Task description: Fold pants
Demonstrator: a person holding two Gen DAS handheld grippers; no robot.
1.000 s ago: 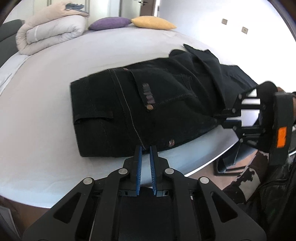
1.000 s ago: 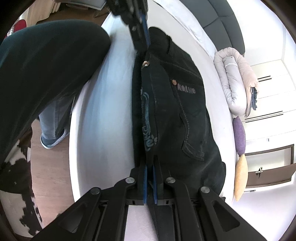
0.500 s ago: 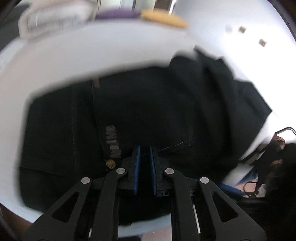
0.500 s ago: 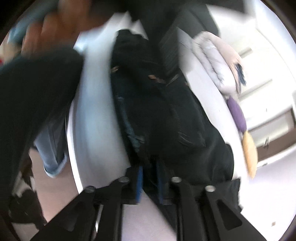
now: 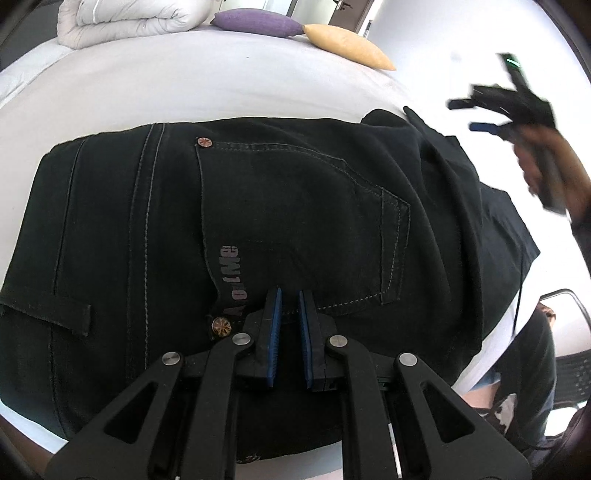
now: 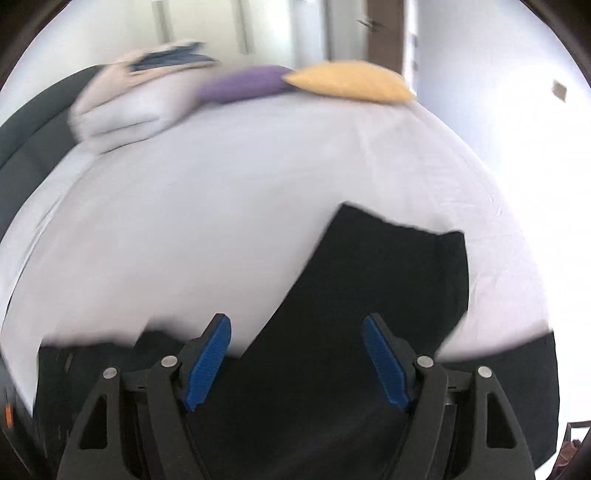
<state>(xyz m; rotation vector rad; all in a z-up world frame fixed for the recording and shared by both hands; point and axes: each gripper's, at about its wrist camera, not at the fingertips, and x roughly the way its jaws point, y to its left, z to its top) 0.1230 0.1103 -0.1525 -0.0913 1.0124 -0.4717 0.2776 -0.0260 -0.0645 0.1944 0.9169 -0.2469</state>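
Jaws first: our left gripper has its jaws nearly together, only a narrow slit between the blue pads, and we see no cloth pinched there; the tips sit low over the seat of the pants, likely to pin the fabric down while the other hand repositions. Whether the tips actually press the cloth we cannot tell. Our right gripper has just been opening its jaws; they stand wide, nothing between them, hovering above the leg end, which reads as a release before the next fold.

Pants: black denim, lying flat on the white bed, close to its near edge. Waistband to the left, legs running right. Grey contrast stitching outlines a back pocket; copper rivets at the pocket corners; a faded printed word along the pocket's near-left edge. The leg portion at right is rumpled, layers overlapping unevenly, so the fold looks only partly done.

Farther off: a rolled pale duvet, a purple cushion and a yellow cushion along the bed's far side.
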